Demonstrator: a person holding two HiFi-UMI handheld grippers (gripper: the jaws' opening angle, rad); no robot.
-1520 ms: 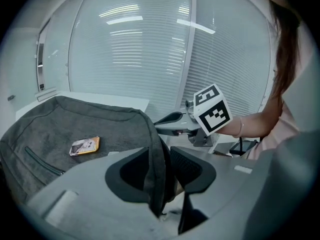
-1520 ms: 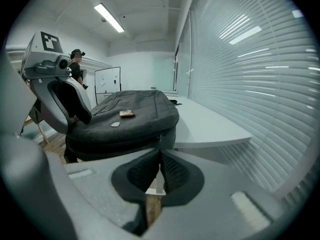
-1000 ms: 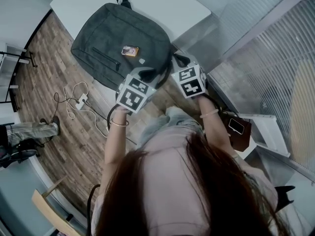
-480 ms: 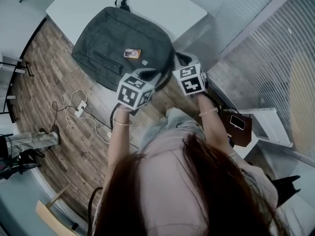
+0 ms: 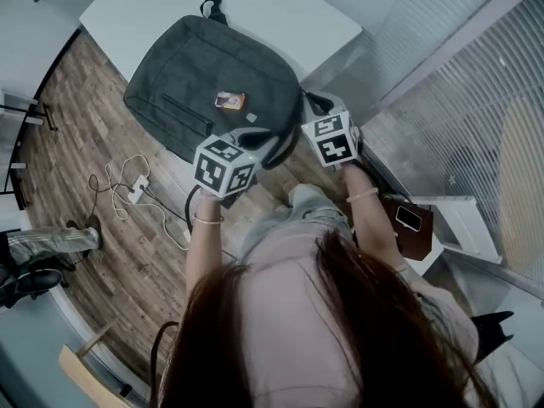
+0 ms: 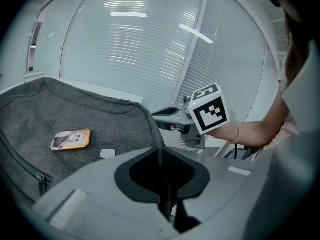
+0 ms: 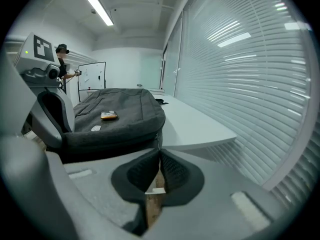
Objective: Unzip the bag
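White bench: one. Grey bag: flat on bench. Left gripper: jaws have just been closing, now pinching the bag's edge seam. Right gripper: jaws clamped on zip pull. Small orange packet: atop bag.

A bag of matt, rough-woven grey cloth, a table with a smooth, plain white top, and a floor of grainy brown wood planks.
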